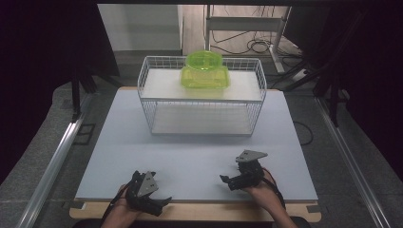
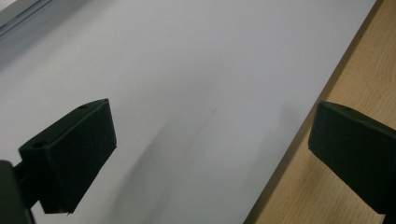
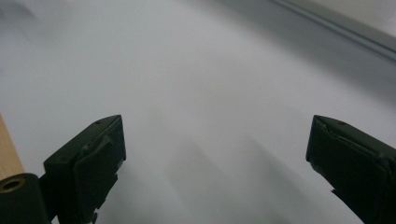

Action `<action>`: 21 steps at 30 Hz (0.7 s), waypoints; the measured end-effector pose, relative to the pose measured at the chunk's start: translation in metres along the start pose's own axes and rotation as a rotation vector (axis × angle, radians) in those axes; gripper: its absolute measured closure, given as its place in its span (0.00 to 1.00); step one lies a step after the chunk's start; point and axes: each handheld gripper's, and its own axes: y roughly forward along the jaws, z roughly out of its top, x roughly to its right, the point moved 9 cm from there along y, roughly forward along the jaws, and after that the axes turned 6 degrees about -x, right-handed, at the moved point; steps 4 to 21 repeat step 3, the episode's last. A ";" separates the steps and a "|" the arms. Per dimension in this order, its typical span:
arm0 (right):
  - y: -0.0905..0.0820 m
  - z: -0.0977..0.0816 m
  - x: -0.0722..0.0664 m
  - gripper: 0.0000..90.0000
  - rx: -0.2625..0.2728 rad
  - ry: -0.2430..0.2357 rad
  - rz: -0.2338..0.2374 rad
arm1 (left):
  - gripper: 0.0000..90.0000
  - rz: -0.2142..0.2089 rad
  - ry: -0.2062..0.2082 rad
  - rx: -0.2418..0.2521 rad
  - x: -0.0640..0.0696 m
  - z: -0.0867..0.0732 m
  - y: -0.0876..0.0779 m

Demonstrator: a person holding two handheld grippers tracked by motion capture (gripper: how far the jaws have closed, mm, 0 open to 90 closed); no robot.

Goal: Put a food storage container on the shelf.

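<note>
1. Two grippers are held low at the near edge of the table (image 1: 142, 142): left gripper (image 1: 159, 204), right gripper (image 1: 227, 180). Both are spread wide with nothing between the jaws.
2. Green container (image 1: 205, 70) is seated on the upper shelf of the wire basket (image 1: 153, 102), well apart from both.
3. Basket mesh stands in front of the container's base; hands are cut off at the bottom edge.

Dim room; grey floor (image 1: 57, 109); cables (image 1: 247, 45), perhaps.

Dim surroundings, evenly lit white table (image 1: 190, 156) — soft blurred shadows streak it in both gripper views.
</note>
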 end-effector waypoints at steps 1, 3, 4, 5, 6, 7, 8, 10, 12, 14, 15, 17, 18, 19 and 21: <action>0.002 -0.001 -0.001 0.06 -0.011 -0.013 -0.006 | 0.01 0.000 0.000 0.000 0.000 0.000 0.000; 0.005 -0.002 -0.003 0.06 -0.027 -0.033 -0.021 | 0.01 0.001 -0.002 0.000 -0.001 0.000 0.000; 0.005 -0.002 -0.003 0.06 -0.027 -0.033 -0.021 | 0.01 0.001 -0.002 0.000 -0.001 0.000 0.000; 0.005 -0.002 -0.003 0.06 -0.027 -0.033 -0.021 | 0.01 0.001 -0.002 0.000 -0.001 0.000 0.000; 0.005 -0.002 -0.003 0.06 -0.027 -0.033 -0.021 | 0.01 0.001 -0.002 0.000 -0.001 0.000 0.000; 0.005 -0.002 -0.003 0.06 -0.027 -0.033 -0.021 | 0.01 0.001 -0.002 0.000 -0.001 0.000 0.000; 0.005 -0.002 -0.003 0.06 -0.027 -0.033 -0.021 | 0.01 0.001 -0.002 0.000 -0.001 0.000 0.000; 0.005 -0.002 -0.003 0.06 -0.027 -0.033 -0.021 | 0.01 0.001 -0.002 0.000 -0.001 0.000 0.000; 0.005 -0.002 -0.003 0.06 -0.027 -0.033 -0.021 | 0.01 0.001 -0.002 0.000 -0.001 0.000 0.000; 0.005 -0.002 -0.003 0.06 -0.027 -0.033 -0.021 | 0.01 0.001 -0.002 0.000 -0.001 0.000 0.000; 0.005 -0.002 -0.003 0.06 -0.027 -0.033 -0.021 | 0.01 0.001 -0.002 0.000 -0.001 0.000 0.000; 0.005 -0.002 -0.003 0.06 -0.027 -0.033 -0.021 | 0.01 0.001 -0.002 0.000 -0.001 0.000 0.000; 0.005 -0.002 -0.003 0.06 -0.027 -0.033 -0.021 | 0.01 0.001 -0.002 0.000 -0.001 0.000 0.000; 0.005 -0.002 -0.003 0.06 -0.027 -0.033 -0.021 | 0.01 0.001 -0.002 0.000 -0.001 0.000 0.000; 0.005 -0.002 -0.003 0.06 -0.027 -0.033 -0.021 | 0.01 0.001 -0.002 0.000 -0.001 0.000 0.000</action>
